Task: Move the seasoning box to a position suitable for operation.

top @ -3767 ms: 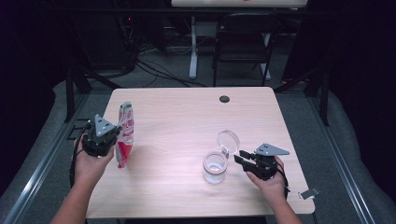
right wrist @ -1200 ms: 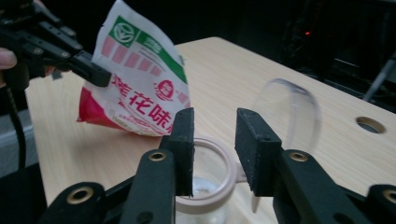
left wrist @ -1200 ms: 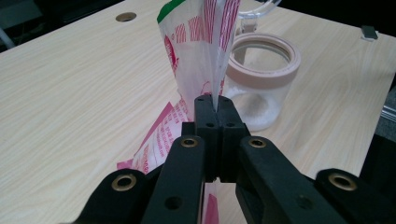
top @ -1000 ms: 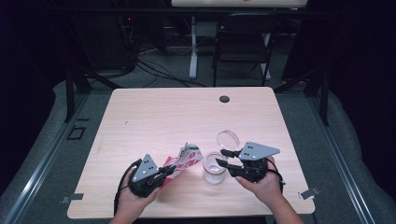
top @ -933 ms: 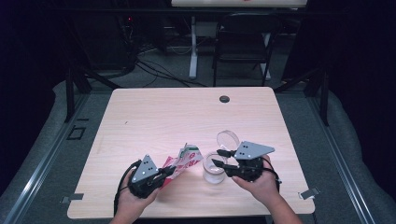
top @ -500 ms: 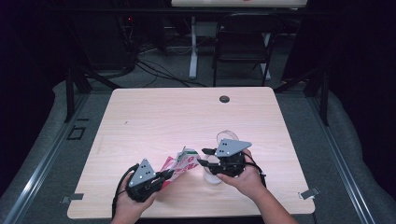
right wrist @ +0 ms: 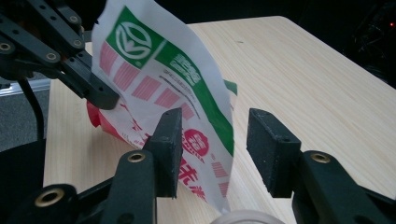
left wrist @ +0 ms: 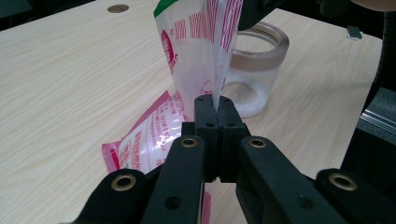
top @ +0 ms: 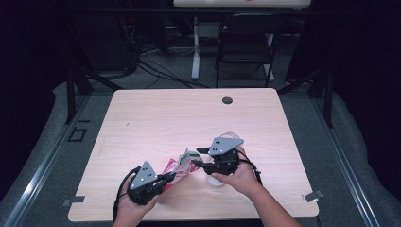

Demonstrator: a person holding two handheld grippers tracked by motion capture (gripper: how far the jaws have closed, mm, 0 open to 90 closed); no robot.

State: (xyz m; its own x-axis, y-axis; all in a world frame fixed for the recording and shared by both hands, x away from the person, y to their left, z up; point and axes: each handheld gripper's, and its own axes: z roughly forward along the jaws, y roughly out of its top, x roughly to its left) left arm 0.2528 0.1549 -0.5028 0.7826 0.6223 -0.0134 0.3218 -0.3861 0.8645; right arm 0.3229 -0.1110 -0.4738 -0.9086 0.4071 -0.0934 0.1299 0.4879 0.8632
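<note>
Now the left tool (left wrist: 212,109) pinches the bag (left wrist: 201,42) shut-jawed beside the jar (left wrist: 254,70); the right tool (right wrist: 215,140), jaws just opening, straddles the bag's edge untouched.

Wooden table (top: 156,118), dark round grommet (top: 227,100), black chair (top: 246,42) behind
</note>
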